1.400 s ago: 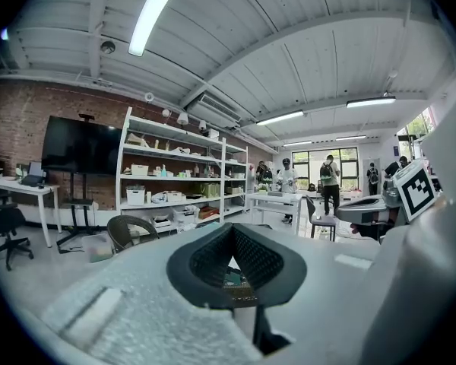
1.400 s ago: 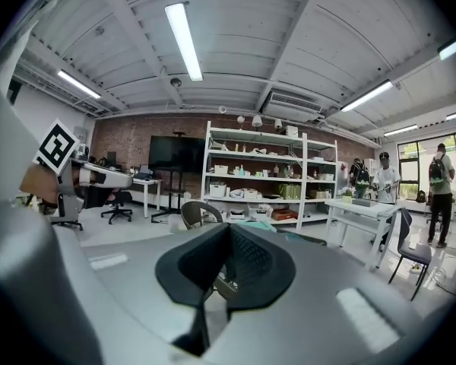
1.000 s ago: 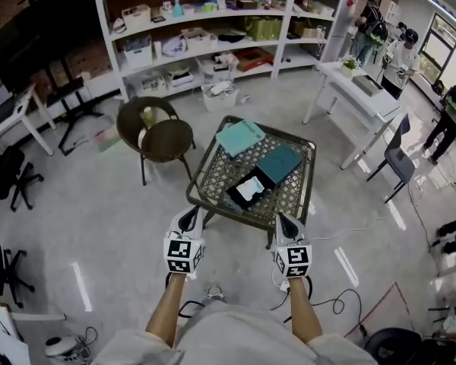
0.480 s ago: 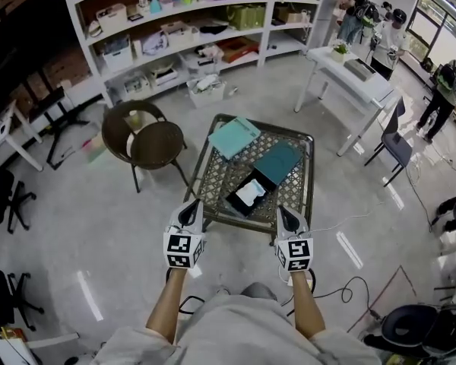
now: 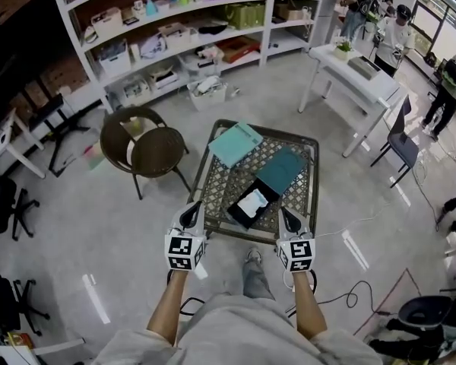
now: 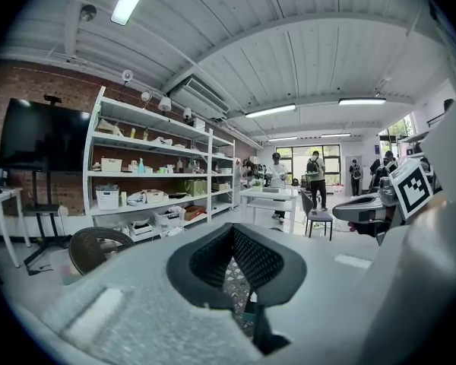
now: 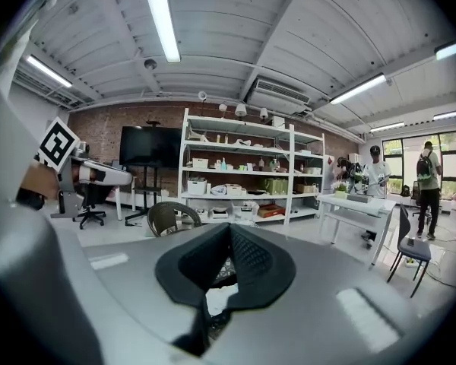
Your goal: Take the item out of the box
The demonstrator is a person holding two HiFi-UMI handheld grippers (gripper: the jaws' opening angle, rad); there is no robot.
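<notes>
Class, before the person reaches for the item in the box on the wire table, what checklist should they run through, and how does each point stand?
1. Box open: ok. The black box has no lid on; a dark teal lid lies beside it.
2. Item visible: ok. A white item lies inside.
3. Grippers empty: ok. The left gripper and right gripper hold nothing.
4. Jaws apart for grasping: not ok. Both are shut.
5. Gripper at the box: not ok. Both hang by the wire table's near edge.
6. Item loose: cannot tell.
</notes>
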